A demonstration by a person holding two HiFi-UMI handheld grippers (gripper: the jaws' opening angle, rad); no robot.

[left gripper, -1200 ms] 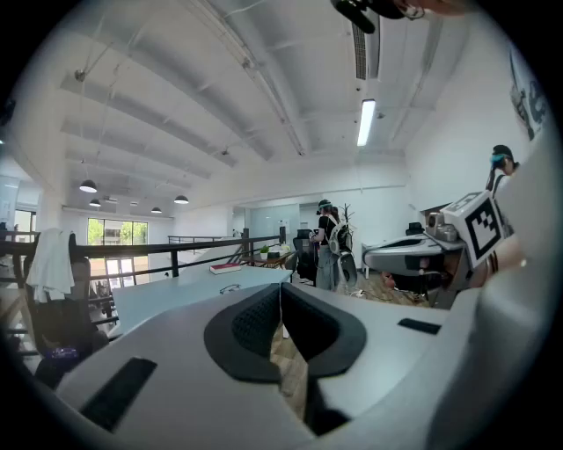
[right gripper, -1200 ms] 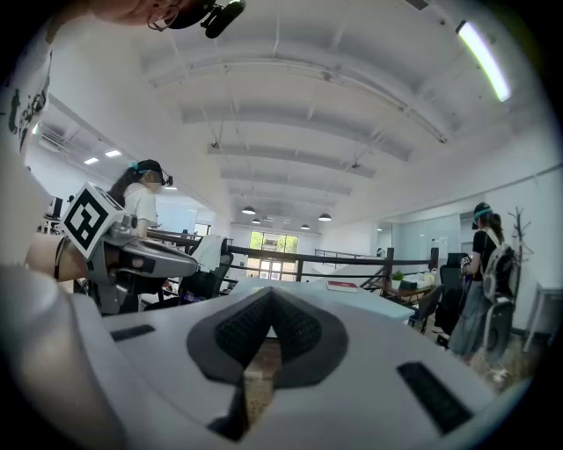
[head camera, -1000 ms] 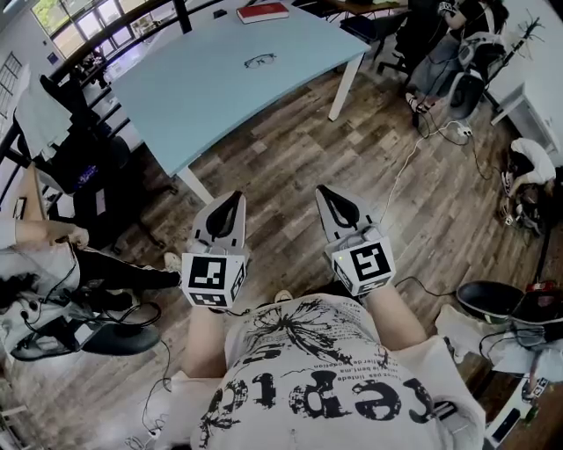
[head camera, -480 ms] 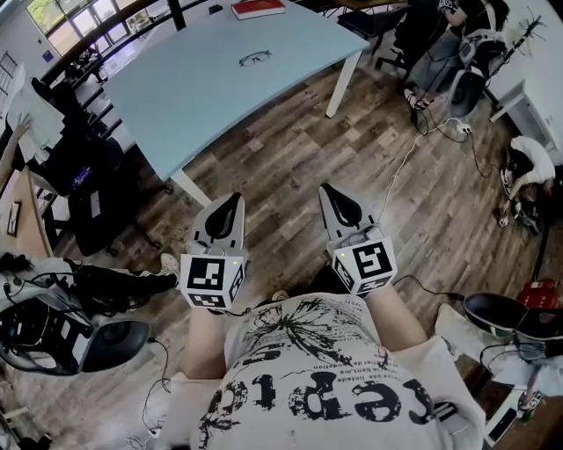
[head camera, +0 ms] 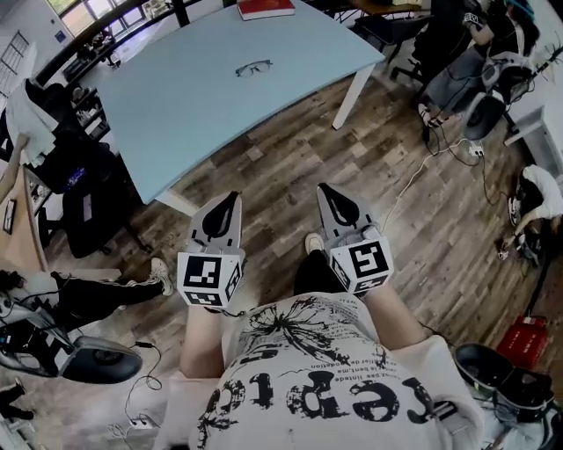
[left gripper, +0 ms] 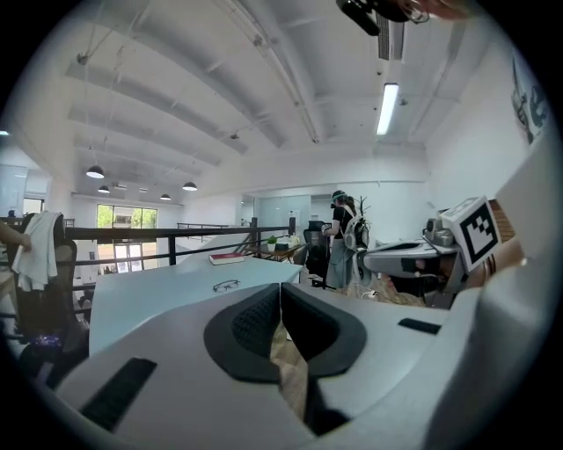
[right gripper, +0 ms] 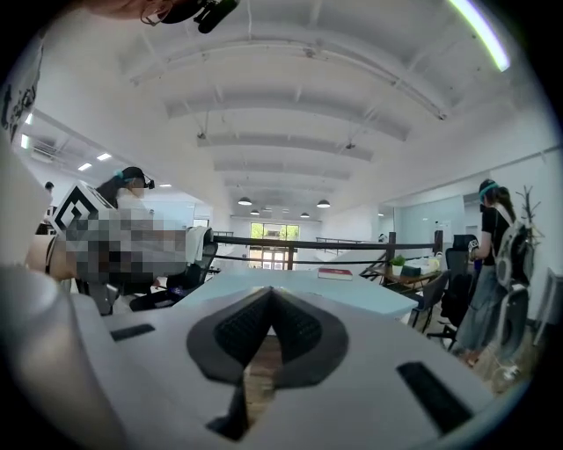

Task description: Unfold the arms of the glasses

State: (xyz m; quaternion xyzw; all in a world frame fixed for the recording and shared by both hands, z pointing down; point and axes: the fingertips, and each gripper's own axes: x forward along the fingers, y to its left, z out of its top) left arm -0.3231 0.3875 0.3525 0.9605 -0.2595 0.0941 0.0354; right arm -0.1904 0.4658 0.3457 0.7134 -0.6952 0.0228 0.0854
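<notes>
The glasses [head camera: 253, 67] lie on the pale blue desk [head camera: 202, 105], well ahead, long axis crosswise, slightly nearer the clenched, empty left gripper [head camera: 229, 204] than the equally clenched, empty right gripper [head camera: 325, 195].

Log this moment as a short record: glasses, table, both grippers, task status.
glasses: lying on the table, well apart from both grippers; arm fold too small to tell
table: light blue, red book at its far edge
left gripper: shut, empty, over the wood floor
right gripper: shut, empty, beside the left one
task status: glasses not yet touched
</notes>
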